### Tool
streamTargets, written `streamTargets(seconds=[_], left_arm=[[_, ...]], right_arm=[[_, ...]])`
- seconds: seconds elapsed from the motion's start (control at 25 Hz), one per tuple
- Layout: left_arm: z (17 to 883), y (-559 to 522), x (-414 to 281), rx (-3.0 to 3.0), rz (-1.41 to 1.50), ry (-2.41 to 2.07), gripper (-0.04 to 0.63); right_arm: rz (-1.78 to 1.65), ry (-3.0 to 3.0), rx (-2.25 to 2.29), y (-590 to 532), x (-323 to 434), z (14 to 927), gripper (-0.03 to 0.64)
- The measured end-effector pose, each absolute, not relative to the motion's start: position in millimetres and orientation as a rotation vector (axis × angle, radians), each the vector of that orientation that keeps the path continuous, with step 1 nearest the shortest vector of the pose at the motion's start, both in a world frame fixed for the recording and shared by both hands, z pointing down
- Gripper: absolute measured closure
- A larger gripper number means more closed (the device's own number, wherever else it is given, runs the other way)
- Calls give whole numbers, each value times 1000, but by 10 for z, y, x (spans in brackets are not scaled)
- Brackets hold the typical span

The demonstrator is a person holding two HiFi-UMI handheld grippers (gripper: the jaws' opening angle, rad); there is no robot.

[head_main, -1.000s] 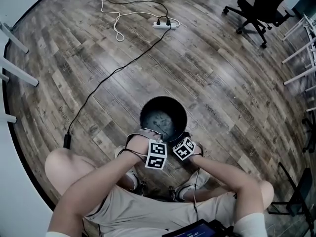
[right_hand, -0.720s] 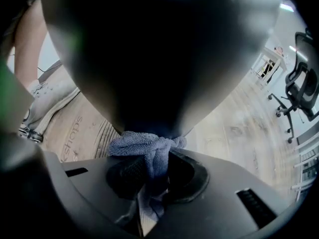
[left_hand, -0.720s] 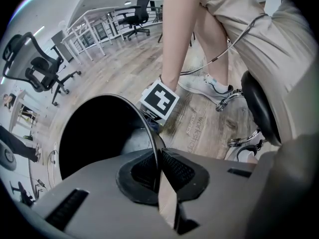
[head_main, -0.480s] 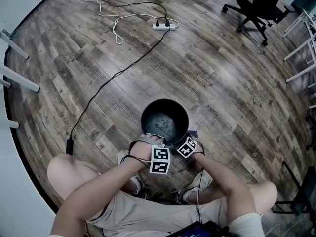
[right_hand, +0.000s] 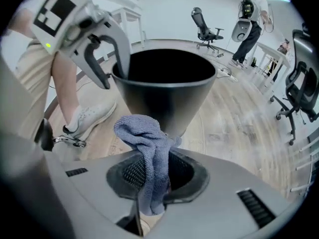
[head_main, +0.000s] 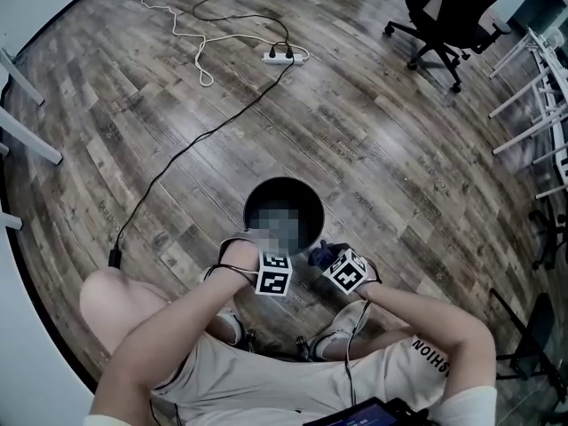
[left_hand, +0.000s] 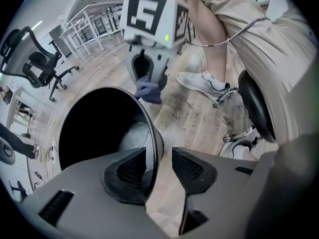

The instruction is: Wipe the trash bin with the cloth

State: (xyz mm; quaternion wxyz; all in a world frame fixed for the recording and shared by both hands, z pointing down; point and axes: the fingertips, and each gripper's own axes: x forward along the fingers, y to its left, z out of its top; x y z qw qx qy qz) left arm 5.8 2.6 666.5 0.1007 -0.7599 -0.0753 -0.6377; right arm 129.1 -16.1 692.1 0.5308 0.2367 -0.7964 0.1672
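The left gripper's point(left_hand: 159, 166) jaws have just been opening and stand apart astride the rim of the trash bin point(left_hand: 149, 128), pads off it. The right gripper's point(right_hand: 154, 178) jaws are clamped on the bunched cloth point(right_hand: 147, 151), held just beside the bin's outer wall. Unheld on the wood floor point(right_hand: 239, 128), the bin would likely slide, so steadying the rim first and pressing the cloth lightly seems wise.

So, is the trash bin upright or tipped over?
Upright: the trash bin shows its round mouth facing up, its walls tapering downward.
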Motion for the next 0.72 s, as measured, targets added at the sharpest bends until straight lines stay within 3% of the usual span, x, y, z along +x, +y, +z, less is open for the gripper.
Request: streamTargets(seconds=[0.4,0.52,0.72], left_arm=[[6732,-21,-127,-2149,-1927,-221,444],[6727,-52,-97,-2122,-1920,-195,538],[6727,9,-43,-2125,-1925,-214,548]], right_arm=[[441,-2020,660,-64,1080,5925,548],[409,-2026,651,-86,1018,5970,549],[329,-1999,619,-170,1014,6275,549]])
